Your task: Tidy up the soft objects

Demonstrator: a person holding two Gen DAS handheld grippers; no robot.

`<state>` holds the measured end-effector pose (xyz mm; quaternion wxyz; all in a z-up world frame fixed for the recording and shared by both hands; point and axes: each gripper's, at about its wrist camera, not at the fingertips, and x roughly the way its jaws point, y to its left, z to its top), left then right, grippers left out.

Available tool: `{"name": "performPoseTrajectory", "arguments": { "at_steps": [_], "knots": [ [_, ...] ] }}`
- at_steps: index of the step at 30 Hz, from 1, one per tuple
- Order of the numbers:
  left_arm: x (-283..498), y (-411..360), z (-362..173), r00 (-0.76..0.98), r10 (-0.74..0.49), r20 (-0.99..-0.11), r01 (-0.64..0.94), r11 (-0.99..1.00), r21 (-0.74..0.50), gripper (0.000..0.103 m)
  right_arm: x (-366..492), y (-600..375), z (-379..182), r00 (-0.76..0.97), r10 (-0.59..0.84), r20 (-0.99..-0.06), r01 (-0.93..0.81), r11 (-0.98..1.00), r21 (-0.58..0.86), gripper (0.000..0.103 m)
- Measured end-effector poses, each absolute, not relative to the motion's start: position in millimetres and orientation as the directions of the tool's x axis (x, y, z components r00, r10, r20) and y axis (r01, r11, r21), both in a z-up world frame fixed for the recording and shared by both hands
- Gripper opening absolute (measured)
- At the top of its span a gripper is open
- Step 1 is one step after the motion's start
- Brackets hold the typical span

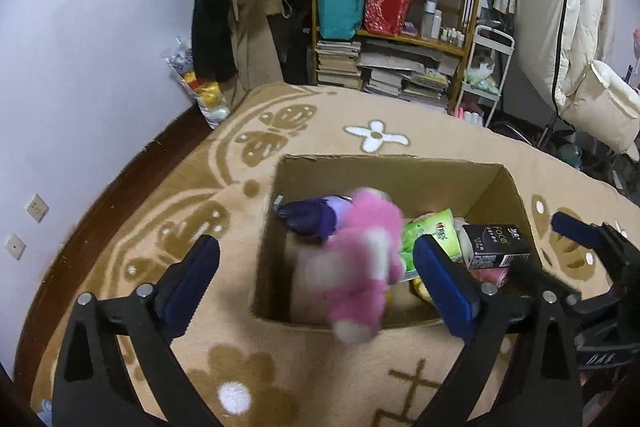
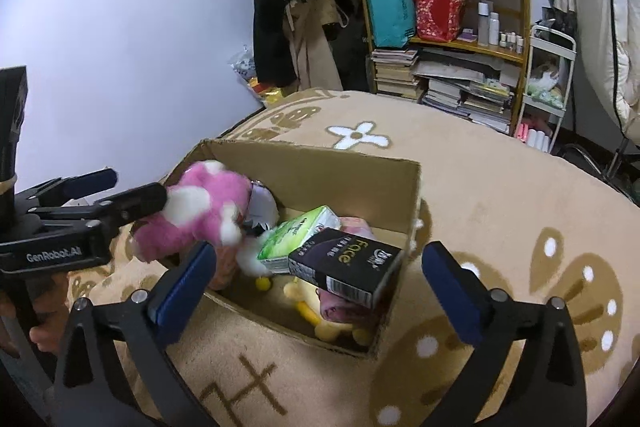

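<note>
Spread wide and empty, the left gripper (image 1: 316, 275) is seen over the box (image 1: 496, 187) where the blurred pink plush (image 1: 360, 263) hangs at the near rim, so a spill onto the blanket (image 1: 180, 195) is risked; the right gripper (image 2: 316, 287) is likewise parted.

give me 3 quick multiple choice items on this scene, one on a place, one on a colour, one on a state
1. Where is the black tissue box?
A. on the shelf
B. in the cardboard box
C. on the blanket

2. What colour is the blurred plush toy?
A. pink and white
B. green
C. black

3. How does the left hand-held gripper stand?
A. shut on the toy
B. shut, empty
C. open

Answers: 1 B, it lies atop the contents; 2 A, pink fur with white patches; 3 C, its fingers stand wide apart either side of the toy.
</note>
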<state>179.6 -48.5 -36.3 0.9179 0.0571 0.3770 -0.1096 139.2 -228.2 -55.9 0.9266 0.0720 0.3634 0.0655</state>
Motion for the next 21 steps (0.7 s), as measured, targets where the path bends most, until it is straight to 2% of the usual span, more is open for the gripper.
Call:
{"name": "performPoseTrajectory", "arguments": {
  "at_steps": [7,21],
  "knots": [
    [154,-31,-16,0.727,-0.079,-0.682,0.198,0.975,0.099,0.099,118,-239,-36,0.767,0.168,-0.619,-0.041,0.976,0.214,0.103],
    [82,1,14,0.788,-0.080,-0.611,0.156,0.985,0.071,0.099,65,-241,-1,0.813,0.139,-0.566,-0.032,0.980,0.194,0.103]
  ]
}}
